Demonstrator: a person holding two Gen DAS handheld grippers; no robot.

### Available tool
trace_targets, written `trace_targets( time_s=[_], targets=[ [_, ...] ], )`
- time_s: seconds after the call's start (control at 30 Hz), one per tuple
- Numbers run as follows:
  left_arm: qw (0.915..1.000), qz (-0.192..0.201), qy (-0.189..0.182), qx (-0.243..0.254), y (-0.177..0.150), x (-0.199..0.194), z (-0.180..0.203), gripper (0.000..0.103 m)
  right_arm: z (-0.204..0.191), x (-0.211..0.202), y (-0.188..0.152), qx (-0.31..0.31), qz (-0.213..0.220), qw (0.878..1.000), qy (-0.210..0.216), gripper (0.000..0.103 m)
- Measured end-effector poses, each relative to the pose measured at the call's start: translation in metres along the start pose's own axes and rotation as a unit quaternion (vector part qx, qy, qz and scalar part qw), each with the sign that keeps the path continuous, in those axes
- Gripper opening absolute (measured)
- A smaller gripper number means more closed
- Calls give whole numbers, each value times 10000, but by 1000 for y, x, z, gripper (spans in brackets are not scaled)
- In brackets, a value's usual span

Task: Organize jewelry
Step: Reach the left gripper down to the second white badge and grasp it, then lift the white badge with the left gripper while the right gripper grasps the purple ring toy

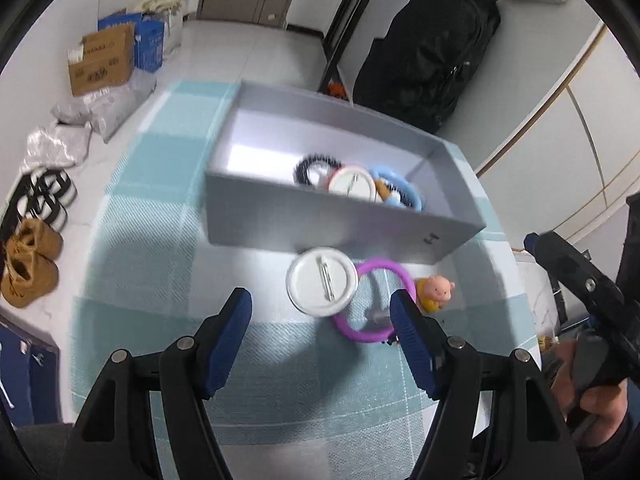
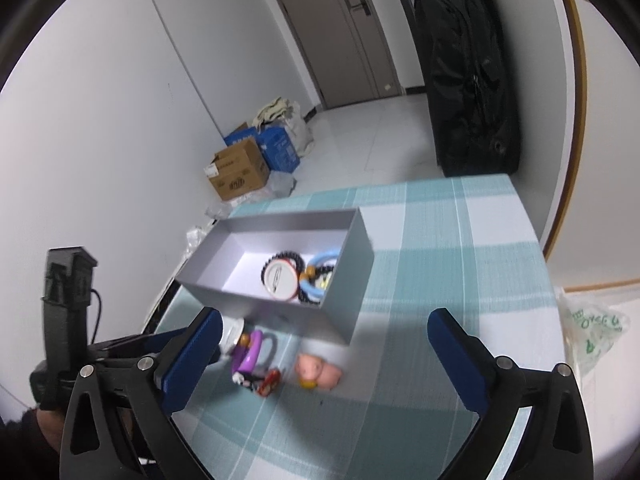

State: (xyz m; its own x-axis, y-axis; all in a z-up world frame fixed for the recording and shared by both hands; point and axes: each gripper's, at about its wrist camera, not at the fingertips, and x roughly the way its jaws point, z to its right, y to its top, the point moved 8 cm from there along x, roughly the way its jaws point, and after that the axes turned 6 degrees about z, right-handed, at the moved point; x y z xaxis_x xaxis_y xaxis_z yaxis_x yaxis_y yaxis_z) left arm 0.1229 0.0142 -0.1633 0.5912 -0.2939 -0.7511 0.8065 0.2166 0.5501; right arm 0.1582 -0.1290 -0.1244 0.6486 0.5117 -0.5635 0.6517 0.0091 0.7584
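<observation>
Both tongs gape wide; only the right view shows a blurry red-black trinket.

Home entryway, brown door at upper centre, shoes on tiled floor at left, cardboard boxes along the wall, checked cloth on tabletop, black bag upper right

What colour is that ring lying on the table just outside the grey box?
Purple ring; it shows best in the left wrist view.
</observation>
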Motion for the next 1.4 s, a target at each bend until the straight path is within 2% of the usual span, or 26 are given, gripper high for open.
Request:
trace_targets(
  time_s=[0.2, 0.4, 0.53, 0.7, 0.87, 0.9, 1.23, 1.4],
  targets=[
    [9994, 32, -270, -209, 4, 3, 0, 67, -3, -7, -11, -61, -92, 9999, -17, 103],
    [9997, 163, -166, -53, 4, 7, -1, 66, -7, -11, -16, -119, -160, 9998, -20, 103],
    [9997, 162, -114, 141, 3, 11, 1, 51, -10, -10, -20, -214, -230, 9995, -7, 103],
    [9996, 164, -214, 43, 3, 12, -3, 35, -12, -9, -23, -261, -269, 9993, 8, 103],
    [9994, 156, -280, 118, 1, 9, 1, 31, -15, -11, -23, -272, -250, 9993, 32, 103],
    [9992, 171, -333, 159, 0, 7, 3, 22, -15, -11, -23, -276, -252, 9993, 31, 103],
    [9987, 199, -449, 123, 3, 1, 2, 15, -15, -11, -23, -239, -250, 9994, 18, 103],
    [9972, 201, -620, -356, 5, -4, -13, 14, -15, -10, -24, -232, -254, 9994, 14, 103]
  ],
)
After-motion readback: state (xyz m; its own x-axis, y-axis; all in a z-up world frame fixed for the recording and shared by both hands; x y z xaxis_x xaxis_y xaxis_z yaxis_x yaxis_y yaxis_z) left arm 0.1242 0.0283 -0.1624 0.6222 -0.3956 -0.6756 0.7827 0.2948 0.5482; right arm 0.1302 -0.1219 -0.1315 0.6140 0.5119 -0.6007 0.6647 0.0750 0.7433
